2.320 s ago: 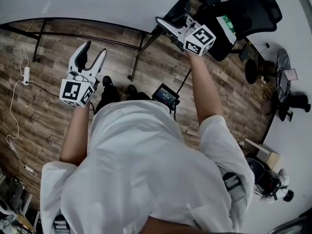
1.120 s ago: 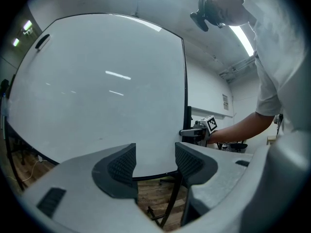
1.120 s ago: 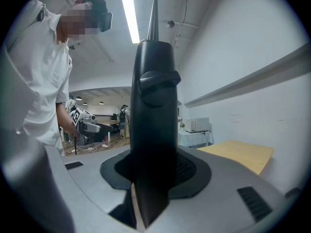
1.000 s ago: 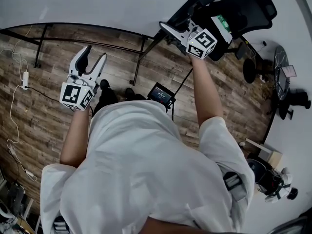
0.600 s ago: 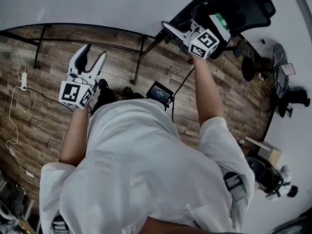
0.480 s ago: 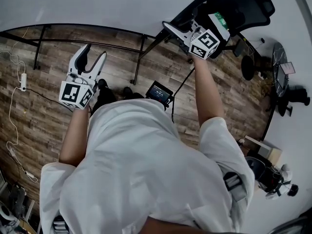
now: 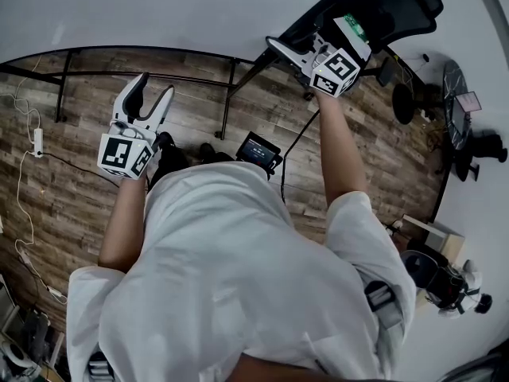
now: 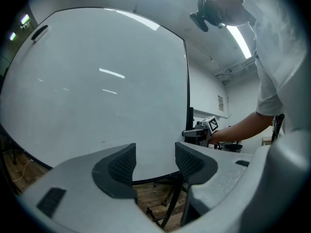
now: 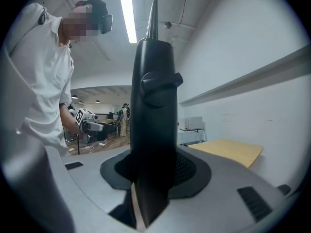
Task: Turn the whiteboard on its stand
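The whiteboard (image 7: pixel 159 6) fills the top of the head view as a broad white face with a black frame. My right gripper (image 7: pixel 288 51) is shut on the frame at the board's right edge. In the right gripper view the black frame edge (image 9: pixel 153 106) stands upright between my right gripper's (image 9: pixel 154 171) pads. My left gripper (image 7: pixel 151 94) is open with nothing in it, pointing at the board's face. In the left gripper view the whiteboard (image 8: pixel 97 81) lies just beyond my left gripper's (image 8: pixel 155 161) parted jaws. The right gripper (image 8: pixel 198 131) shows at the board's edge.
The stand's black legs and bars (image 7: pixel 231 94) cross the wooden floor under the board. A black office chair (image 7: pixel 398 6) stands behind the right edge. A small screen (image 7: pixel 258 151) sits on the floor near the person's feet. Cables and a power strip (image 7: pixel 37 138) lie at the left.
My right gripper has shifted a little to the right with the board's edge in it, and the board's right edge has swung with it. The left gripper stays open and has hardly moved.
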